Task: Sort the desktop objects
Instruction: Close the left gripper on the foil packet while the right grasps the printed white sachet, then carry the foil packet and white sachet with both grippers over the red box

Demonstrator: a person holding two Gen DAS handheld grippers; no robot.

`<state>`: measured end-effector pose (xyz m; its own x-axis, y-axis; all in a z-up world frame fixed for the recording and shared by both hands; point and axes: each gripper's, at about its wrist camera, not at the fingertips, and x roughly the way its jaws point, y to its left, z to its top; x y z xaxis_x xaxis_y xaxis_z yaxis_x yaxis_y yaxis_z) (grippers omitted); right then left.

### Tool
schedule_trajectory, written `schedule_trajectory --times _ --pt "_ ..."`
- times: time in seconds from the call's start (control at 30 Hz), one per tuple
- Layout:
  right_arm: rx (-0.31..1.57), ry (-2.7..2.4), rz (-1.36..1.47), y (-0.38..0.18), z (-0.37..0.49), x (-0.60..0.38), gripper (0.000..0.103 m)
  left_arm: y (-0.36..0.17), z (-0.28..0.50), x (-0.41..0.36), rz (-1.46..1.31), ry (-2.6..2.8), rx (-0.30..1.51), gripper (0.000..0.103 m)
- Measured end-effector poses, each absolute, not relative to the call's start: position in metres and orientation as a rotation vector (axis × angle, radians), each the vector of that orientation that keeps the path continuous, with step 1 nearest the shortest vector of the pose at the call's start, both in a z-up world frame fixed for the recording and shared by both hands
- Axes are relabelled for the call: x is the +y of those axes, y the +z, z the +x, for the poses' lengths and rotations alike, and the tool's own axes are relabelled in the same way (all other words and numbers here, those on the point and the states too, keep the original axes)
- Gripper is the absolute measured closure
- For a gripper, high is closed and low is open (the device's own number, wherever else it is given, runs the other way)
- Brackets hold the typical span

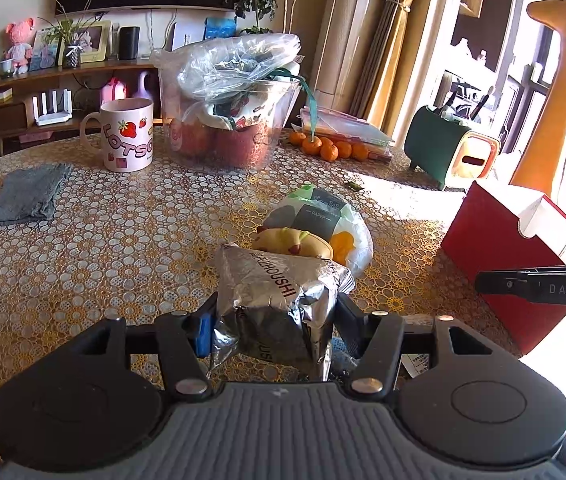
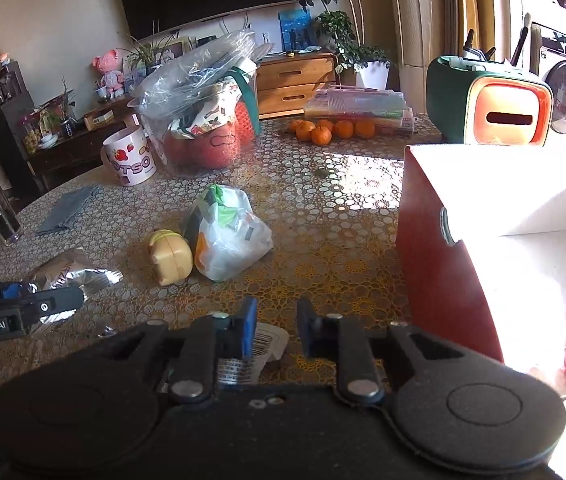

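Your left tool [image 1: 275,320] pinches a crinkled silver foil packet [image 1: 279,300] between its pads, holding it above the patterned tabletop [image 1: 123,240]. Your right tool [image 2: 277,328] grips nothing — its blue pads stand a little apart with only air between them, above a small labelled wrapper [image 2: 267,344] lying flat on the tabletop.

Just beyond the packet sits a yellow toy [image 1: 291,242], touching a white plastic bag [image 1: 323,216] behind it. To the right, near you, stands an open red box [image 2: 443,240] with a white inside. Farther off on the left lie a grey cloth [image 1: 27,196] and a pink mug [image 1: 127,136]; beside the mug is a clear tub [image 1: 231,120] stuffed with bags and red fruit. At the far right — a row of oranges [image 1: 331,148] and a green tissue holder [image 1: 447,152].
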<state>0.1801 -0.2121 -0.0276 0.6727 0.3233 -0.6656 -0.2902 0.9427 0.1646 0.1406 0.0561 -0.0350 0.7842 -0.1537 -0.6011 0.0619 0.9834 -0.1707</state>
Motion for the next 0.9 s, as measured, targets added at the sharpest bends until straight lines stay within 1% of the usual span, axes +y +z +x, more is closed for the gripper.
schedule_trajectory --times 0.07,0.1,0.13,0.17,0.23,0.33,0.5,0.9 --pt "0.766 0.337 0.056 -0.029 0.184 -0.215 0.079 -0.034 0.137 0.055 -0.141 -0.117 0.656 0.045" --pt "0.77 0.34 0.064 -0.028 0.185 -0.216 0.074 -0.033 0.136 0.054 -0.14 -0.118 0.657 0.045" --pt "0.777 0.353 0.065 -0.028 0.185 -0.216 0.07 -0.033 0.135 0.054 -0.14 -0.118 0.657 0.045" --pt "0.785 0.366 0.063 -0.028 0.184 -0.215 0.07 -0.033 0.134 0.054 -0.141 -0.119 0.658 0.045" --pt "0.808 0.403 0.052 -0.03 0.181 -0.211 0.048 -0.034 0.133 0.053 -0.141 -0.12 0.663 0.045" --pt "0.819 0.432 0.004 -0.035 0.172 -0.201 0.039 -0.036 0.131 0.053 -0.145 -0.12 0.668 0.045" --pt "0.864 0.479 -0.051 -0.051 0.165 -0.183 0.033 -0.038 0.13 0.052 -0.134 -0.124 0.673 0.045" --pt "0.915 0.492 -0.16 -0.077 0.161 -0.156 0.033 -0.045 0.132 0.051 -0.142 -0.135 0.69 0.045"
